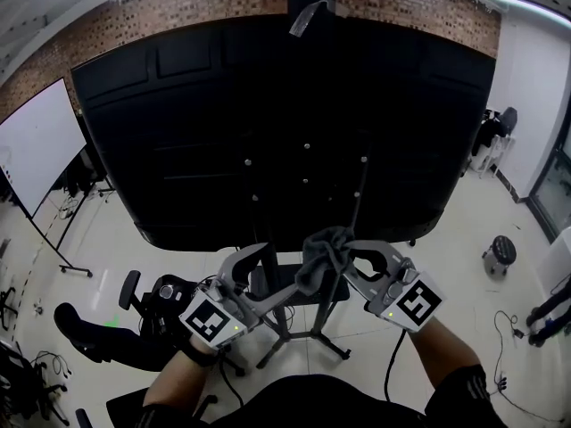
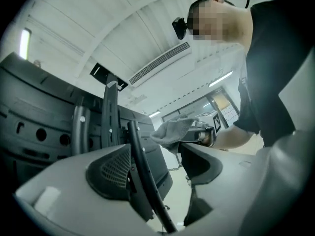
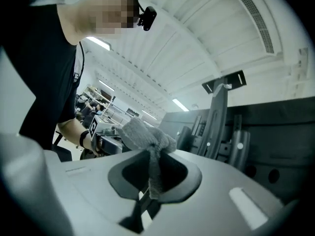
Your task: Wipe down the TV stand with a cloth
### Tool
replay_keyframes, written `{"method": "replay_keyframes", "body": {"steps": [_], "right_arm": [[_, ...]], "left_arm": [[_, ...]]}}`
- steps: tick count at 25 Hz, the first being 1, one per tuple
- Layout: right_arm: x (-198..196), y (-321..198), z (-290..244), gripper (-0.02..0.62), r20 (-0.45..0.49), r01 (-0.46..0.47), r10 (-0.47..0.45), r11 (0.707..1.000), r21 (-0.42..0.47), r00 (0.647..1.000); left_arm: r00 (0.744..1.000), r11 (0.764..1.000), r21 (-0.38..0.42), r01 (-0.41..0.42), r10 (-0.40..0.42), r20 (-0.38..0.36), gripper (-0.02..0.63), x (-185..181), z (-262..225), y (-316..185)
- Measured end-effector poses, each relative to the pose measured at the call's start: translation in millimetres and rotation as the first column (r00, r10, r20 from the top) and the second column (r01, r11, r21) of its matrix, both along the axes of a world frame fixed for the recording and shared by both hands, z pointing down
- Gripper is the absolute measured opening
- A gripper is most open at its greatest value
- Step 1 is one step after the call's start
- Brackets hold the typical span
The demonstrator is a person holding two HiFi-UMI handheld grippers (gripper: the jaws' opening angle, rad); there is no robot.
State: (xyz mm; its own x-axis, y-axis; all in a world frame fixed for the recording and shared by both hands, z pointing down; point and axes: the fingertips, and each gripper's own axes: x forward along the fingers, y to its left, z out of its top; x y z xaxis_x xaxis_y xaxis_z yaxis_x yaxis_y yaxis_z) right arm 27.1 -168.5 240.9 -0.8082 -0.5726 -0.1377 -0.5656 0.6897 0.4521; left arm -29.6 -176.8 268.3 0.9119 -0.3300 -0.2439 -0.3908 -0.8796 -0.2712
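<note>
Cloth point(image 1: 321, 259), grey and bunched, is hanging clamped in the tight jaws of the right gripper point(image 1: 344, 264), just below the bottom edge of the big black TV point(image 1: 268, 132) and above the legs of the TV stand point(image 1: 314, 315). The left gripper point(image 1: 268, 275) is hovering beside it, its jaws standing slightly apart, with a dark bar showing in the gap.

Left claw point(image 1: 270, 273) apart — right claw point(image 1: 344, 264) clamped
</note>
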Motion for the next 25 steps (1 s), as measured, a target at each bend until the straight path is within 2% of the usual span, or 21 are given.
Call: {"method": "replay_keyframes", "body": {"steps": [4,8,10,15,19,25], "right_arm": [[-3.3,-13.5,-49.8,0.031,-0.092,0.008,0.005,0.99,0.14,0.996],[-3.1,-34.0,-95.8,0.031,-0.195,-0.022,0.072,0.969,0.246,0.978],[-2.5,-49.2,-119.7,0.031,-0.233,-0.043,0.115,0.955,0.295,0.966],[-2.4,-82.9,-180.0,0.031,-0.249,-0.085,0.187,0.924,0.373,0.95],[0.2,-106.0,-236.6,0.031,-0.241,-0.121,0.25,0.884,0.451,0.938],[-5.6,-129.5,-312.4,0.031,-0.263,-0.162,0.344,0.831,0.532,0.901]], "left_arm": [[1.0,0.991,0.133,-0.008,0.004,0.026,0.334,7.1,-56.5,-6.8],[0.998,0.959,0.282,-0.004,-0.015,0.067,0.334,17.4,-109.7,-13.9],[0.997,0.944,0.33,0.007,-0.032,0.07,0.334,21.4,-132.1,-21.9],[0.998,0.931,0.364,0.026,-0.042,0.036,0.334,24.3,-188.4,-45.7],[0.999,0.927,0.373,0.052,-0.052,-0.009,0.334,22.8,-236.2,-65.7],[0.997,0.92,0.386,0.073,-0.073,-0.014,0.334,27.2,-297.2,-77.8]]}}
